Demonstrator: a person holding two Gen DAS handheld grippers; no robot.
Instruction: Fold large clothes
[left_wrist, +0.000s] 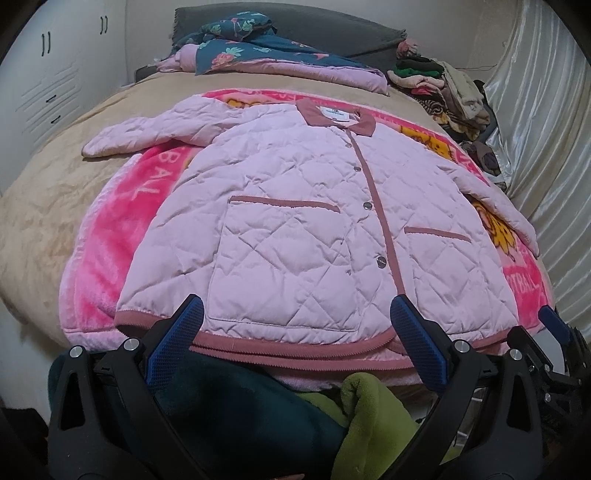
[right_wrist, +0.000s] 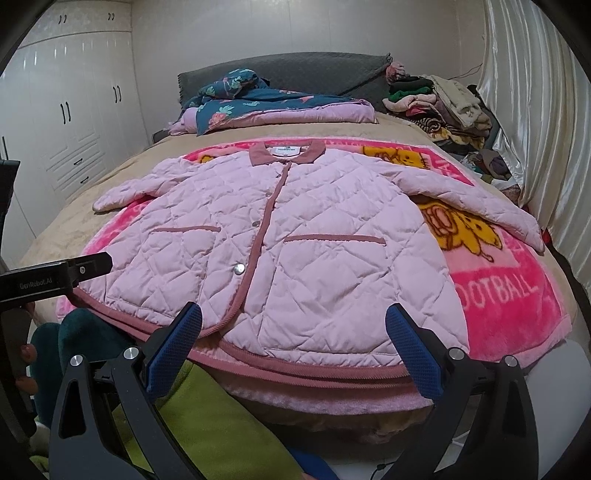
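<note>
Left wrist view: pale pink quilted jacket (left_wrist: 295, 206) spread flat, front up, on a bright pink blanket (left_wrist: 107, 236) over a tan bedspread (left_wrist: 40, 206). Dusty-rose collar (left_wrist: 338, 118) at the far end, placket with snaps shut down the middle, two rose-trimmed patch pockets, rose hem binding nearest the camera. One sleeve angled out to the left, the other trailing down the right side. Left gripper (left_wrist: 295, 328) wide open just short of the hem, blue pads (left_wrist: 173, 343) holding nothing. Blue tip of the right gripper (left_wrist: 554, 325) visible at the right edge.

Right wrist view: same jacket (right_wrist: 288, 236), seen from further right. "FOOTBALL" lettering (right_wrist: 498, 291) fully readable. Right gripper (right_wrist: 295, 332) gaping wide near the hem, gripping nothing. Black body of the left gripper (right_wrist: 55, 277) poking in from the left.
</note>
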